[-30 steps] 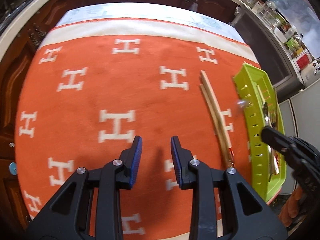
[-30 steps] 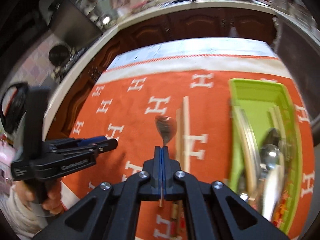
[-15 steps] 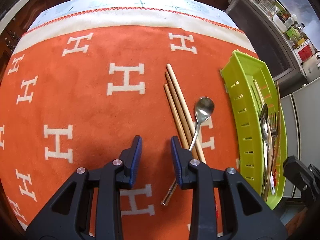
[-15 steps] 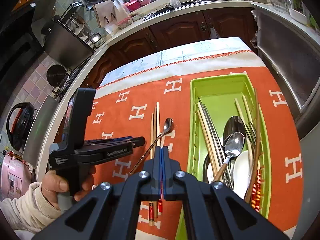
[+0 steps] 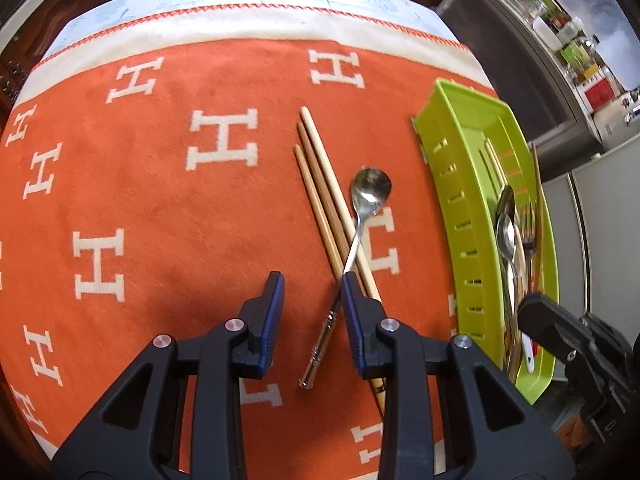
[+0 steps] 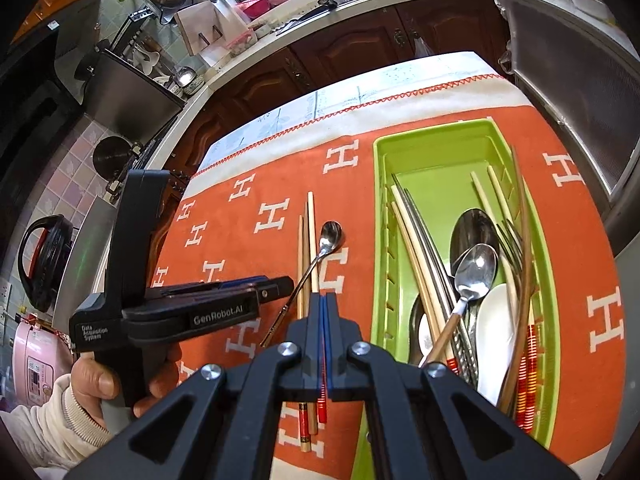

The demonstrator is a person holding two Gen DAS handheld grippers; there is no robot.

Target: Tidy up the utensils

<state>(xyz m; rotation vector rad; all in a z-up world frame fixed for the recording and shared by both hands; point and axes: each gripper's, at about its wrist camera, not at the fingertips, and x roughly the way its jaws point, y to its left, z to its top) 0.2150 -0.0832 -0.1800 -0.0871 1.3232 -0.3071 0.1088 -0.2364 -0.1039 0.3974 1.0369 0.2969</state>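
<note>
A metal spoon [image 5: 370, 190] lies on the orange cloth with its handle crossing three wooden chopsticks [image 5: 320, 192]. My left gripper [image 5: 312, 280] hovers open over the spoon's handle end, which shows in the gap close to the right finger; no pad presses on it. In the right wrist view the same spoon [image 6: 332, 234] and chopsticks [image 6: 307, 240] lie just ahead of my right gripper [image 6: 323, 300], which is shut with nothing in it. The left gripper [image 6: 280, 287] reaches in from the left, held by a hand [image 6: 100, 384]. The green tray [image 6: 378, 200] holds several spoons, forks and chopsticks.
The orange cloth with white H marks [image 5: 160, 200] covers the table, and its cream border runs along the far edge. The green tray [image 5: 460, 200] sits at the right edge. Wooden cabinets and a crowded counter [image 6: 280, 20] stand beyond, with a pink cooker [image 6: 32, 360] at left.
A second ago the spoon stood up at the right gripper's tip; now it lies across the chopsticks. The left gripper has shifted right, over the spoon's handle. The right gripper has drawn back.
</note>
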